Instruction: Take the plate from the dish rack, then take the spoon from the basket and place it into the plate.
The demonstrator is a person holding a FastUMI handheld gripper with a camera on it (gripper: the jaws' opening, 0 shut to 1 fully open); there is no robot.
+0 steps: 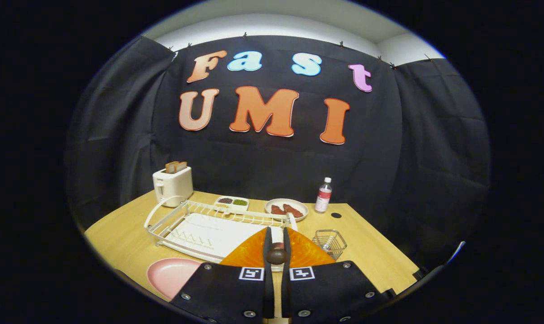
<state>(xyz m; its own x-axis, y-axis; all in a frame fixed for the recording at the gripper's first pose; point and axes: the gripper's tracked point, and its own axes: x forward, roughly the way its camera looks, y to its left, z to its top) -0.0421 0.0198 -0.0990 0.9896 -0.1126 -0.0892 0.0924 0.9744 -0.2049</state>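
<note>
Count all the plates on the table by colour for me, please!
Orange: 1, the orange plate gripped between the fingers of the gripper
Pink: 1, the pink plate beside the dish rack
White: 1, the white plate with food beyond the rack
Total: 3

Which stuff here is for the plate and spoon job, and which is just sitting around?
For the job: orange plate pinched in the claw, white dish rack, wire basket.

Just sitting around: toaster, pink plate, sauce tray, plate of food, bottle.
</note>
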